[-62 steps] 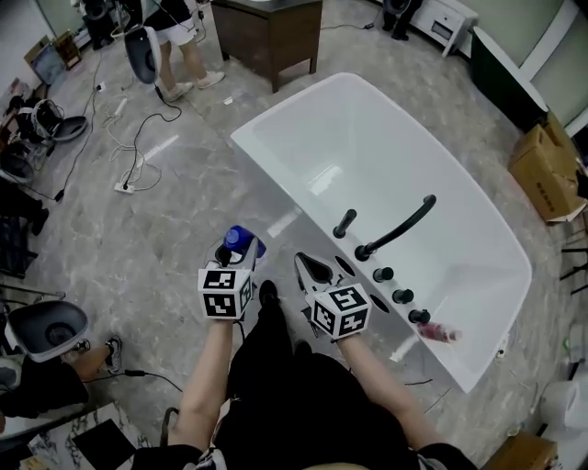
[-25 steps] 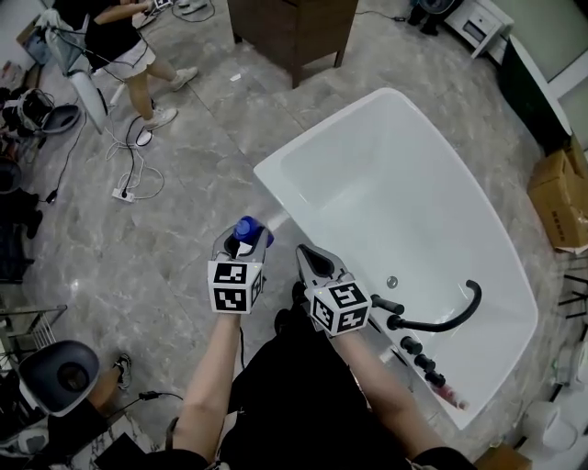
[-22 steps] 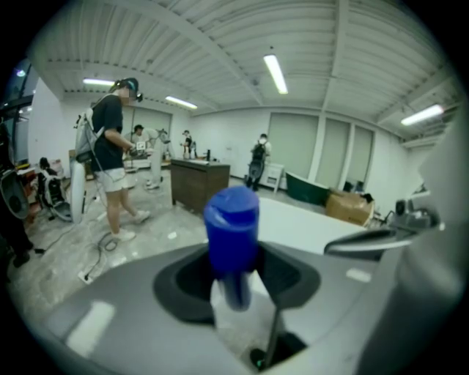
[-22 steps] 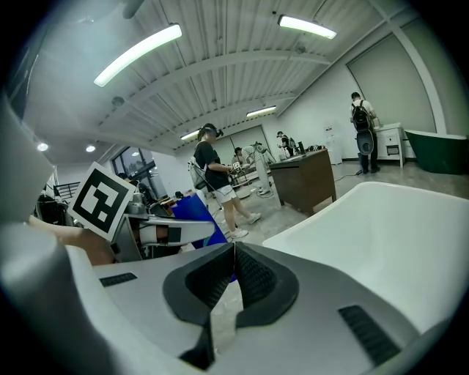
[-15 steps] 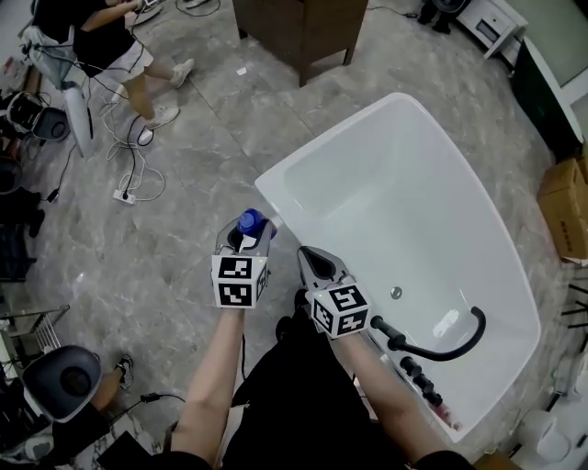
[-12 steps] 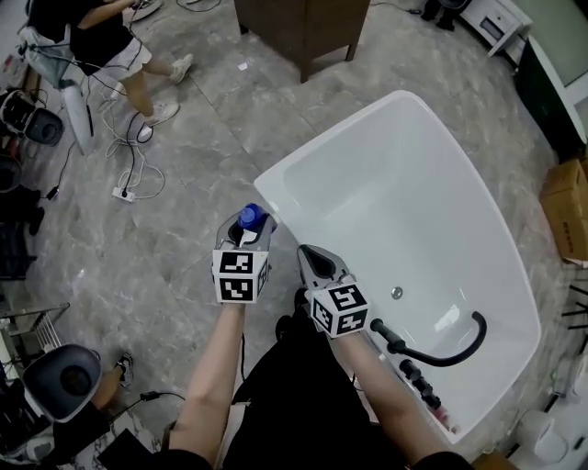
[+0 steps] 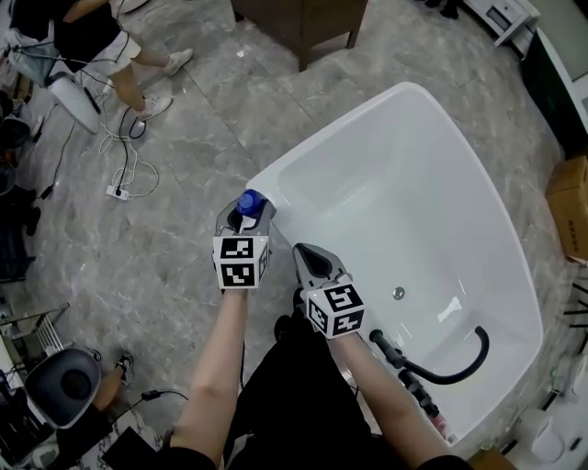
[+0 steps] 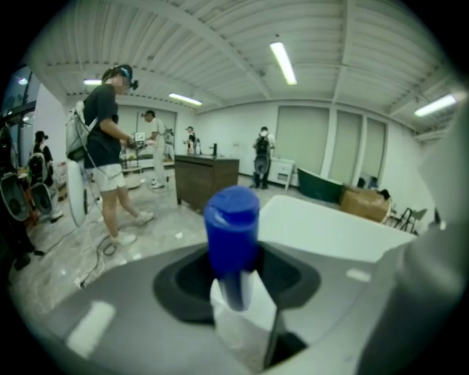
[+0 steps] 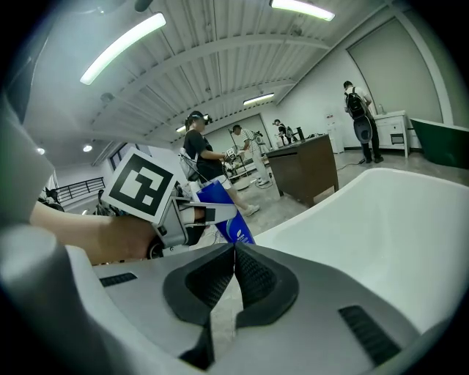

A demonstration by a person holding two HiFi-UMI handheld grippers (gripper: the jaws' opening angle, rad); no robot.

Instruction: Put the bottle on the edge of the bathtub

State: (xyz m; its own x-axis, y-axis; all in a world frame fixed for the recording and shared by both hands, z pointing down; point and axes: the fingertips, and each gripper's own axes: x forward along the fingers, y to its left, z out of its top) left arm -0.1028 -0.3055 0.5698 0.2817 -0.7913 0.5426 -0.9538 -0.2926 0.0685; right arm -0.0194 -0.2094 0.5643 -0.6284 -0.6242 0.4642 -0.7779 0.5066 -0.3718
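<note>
The left gripper (image 7: 244, 217) is closed on the bottle (image 8: 231, 220): in the left gripper view both jaws press against the bottle body, and the blue cap (image 7: 249, 200) stands up above them. The right gripper (image 9: 234, 272) is closed and empty; its two ribbed pads meet along one line with nothing between them. In the head view the two grippers sit side by side at frame centre, the left one slightly higher in the frame, each carried on a bare forearm that enters from the lower edge. The bottle is upright and lies over the near left corner of the white bathtub (image 7: 395, 184), at its rim; contact between bottle and rim cannot be confirmed from any view. The tub runs diagonally from frame centre to the lower right, with a drain (image 7: 398, 293) in its floor and a black curved faucet (image 7: 459, 365) at the lower right end. Grey marbled floor (image 7: 165, 266) surrounds the tub. A dark wooden cabinet (image 7: 303, 23) stands at the top centre, a person (image 7: 83, 41) at the upper left, and a cardboard box (image 7: 571, 197) at the right edge.
</note>
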